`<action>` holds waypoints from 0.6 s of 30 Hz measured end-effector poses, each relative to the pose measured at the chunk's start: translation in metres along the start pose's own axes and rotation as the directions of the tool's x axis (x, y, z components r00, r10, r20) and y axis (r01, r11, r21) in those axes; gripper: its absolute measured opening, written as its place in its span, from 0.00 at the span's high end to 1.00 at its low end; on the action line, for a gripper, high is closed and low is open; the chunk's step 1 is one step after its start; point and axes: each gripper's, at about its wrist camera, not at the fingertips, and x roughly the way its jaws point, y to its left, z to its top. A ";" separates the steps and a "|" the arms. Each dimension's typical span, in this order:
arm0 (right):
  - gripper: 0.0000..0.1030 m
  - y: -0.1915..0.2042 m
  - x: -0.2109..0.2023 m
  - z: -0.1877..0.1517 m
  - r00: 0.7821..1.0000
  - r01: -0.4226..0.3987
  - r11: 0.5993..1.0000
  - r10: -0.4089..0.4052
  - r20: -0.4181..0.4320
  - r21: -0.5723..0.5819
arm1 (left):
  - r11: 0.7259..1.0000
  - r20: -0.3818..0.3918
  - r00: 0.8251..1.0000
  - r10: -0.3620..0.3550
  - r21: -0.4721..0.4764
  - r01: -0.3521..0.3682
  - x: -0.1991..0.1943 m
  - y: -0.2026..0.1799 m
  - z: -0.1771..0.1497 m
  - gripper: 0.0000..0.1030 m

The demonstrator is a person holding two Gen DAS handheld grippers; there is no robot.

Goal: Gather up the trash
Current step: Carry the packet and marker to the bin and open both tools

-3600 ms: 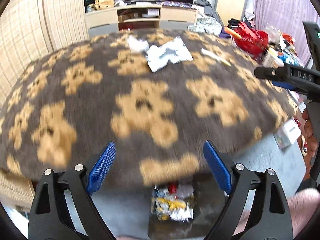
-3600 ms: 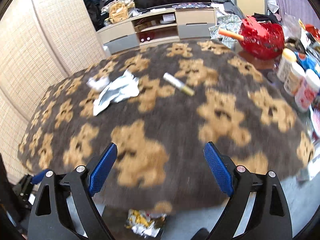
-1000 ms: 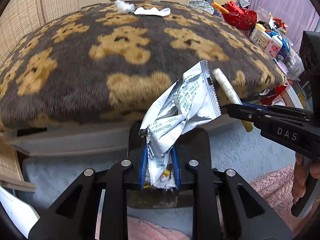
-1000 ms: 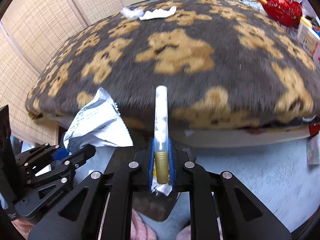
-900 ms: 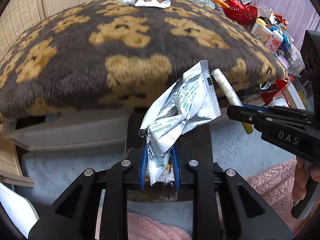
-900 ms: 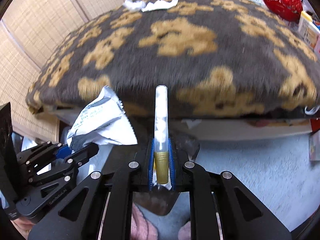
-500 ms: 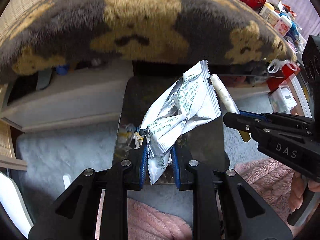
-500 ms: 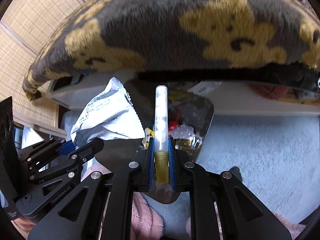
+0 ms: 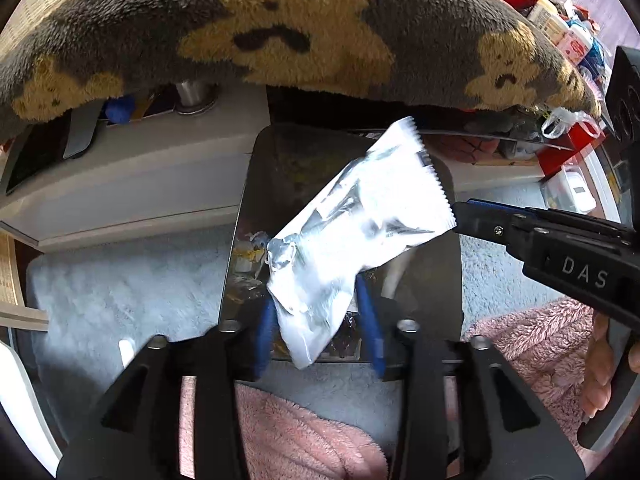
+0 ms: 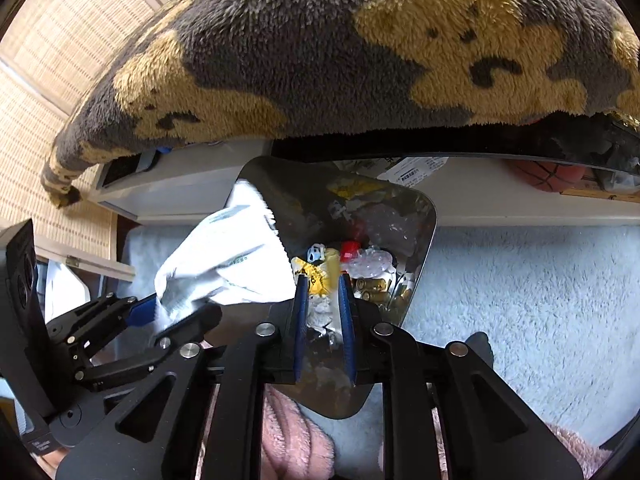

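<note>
A crumpled silver wrapper (image 9: pixel 348 240) hangs between the blue pads of my left gripper (image 9: pixel 318 320), which have parted around it; it is blurred. It also shows in the right wrist view (image 10: pixel 224 264). Both grippers are over a dark trash bin (image 9: pixel 452 292) on the floor, which holds wrappers and a red cap (image 10: pixel 349 249). My right gripper (image 10: pixel 323 312) is slightly open and empty. A pale blurred streak below the wrapper (image 9: pixel 394 276) may be the white tube dropping into the bin. The right gripper shows at the right of the left wrist view (image 9: pixel 472 216).
A bear-patterned fleece blanket (image 10: pixel 360 48) overhangs the bed just above the bin (image 10: pixel 420 280). A white bed frame (image 9: pixel 132 184) runs behind it. Pale blue carpet (image 10: pixel 520 288) and a pink fluffy mat (image 9: pixel 304 436) cover the floor. A basketball (image 10: pixel 544 174) lies under the bed.
Both grippers have opened over the bin. The white tube has left my right gripper. The silver wrapper is slipping loose between the left pads.
</note>
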 end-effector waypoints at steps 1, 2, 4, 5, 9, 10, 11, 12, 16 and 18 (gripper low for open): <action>0.61 -0.001 -0.001 0.000 1.000 -0.003 1.000 0.003 0.005 0.009 | 1.000 0.002 1.000 0.003 -0.002 -0.003 0.000 0.001 0.000 0.47; 0.42 -0.002 -0.002 0.001 1.000 -0.002 1.000 0.002 0.014 0.016 | 1.000 0.008 1.000 0.013 -0.003 -0.013 -0.002 0.001 0.000 0.43; 0.34 -0.004 -0.004 0.002 0.999 0.004 1.000 -0.005 0.033 0.028 | 1.000 0.010 1.000 0.017 0.000 -0.017 -0.004 0.003 0.000 0.37; 0.33 -0.006 -0.005 0.003 0.999 0.005 0.999 -0.006 0.035 0.032 | 1.000 0.011 1.000 0.018 0.000 -0.018 -0.004 0.003 0.000 0.35; 0.22 -0.009 -0.004 0.003 0.999 0.012 0.999 -0.014 0.036 0.045 | 1.000 0.020 1.000 0.024 -0.007 -0.024 -0.008 0.005 0.001 0.28; 0.21 -0.010 -0.004 0.003 0.999 0.014 0.999 -0.015 0.037 0.044 | 1.000 0.021 1.000 0.021 -0.009 -0.021 -0.009 0.005 0.001 0.25; 0.17 -0.010 -0.004 0.004 0.999 0.017 0.999 -0.018 0.039 0.042 | 1.000 0.022 1.000 0.020 -0.009 -0.020 -0.009 0.005 0.002 0.24; 0.14 -0.010 -0.005 0.004 0.999 0.019 0.999 -0.021 0.044 0.042 | 1.000 0.025 0.999 0.021 -0.011 -0.021 -0.010 0.006 0.002 0.23; 0.13 -0.010 -0.009 0.005 0.998 0.013 0.998 -0.016 0.056 0.056 | 1.000 0.033 0.999 0.017 -0.020 -0.016 -0.015 0.009 0.006 0.22; 0.13 -0.011 -0.016 0.008 0.998 0.004 0.998 -0.008 0.066 0.063 | 1.000 0.041 0.999 0.019 -0.022 -0.019 -0.019 0.011 0.009 0.21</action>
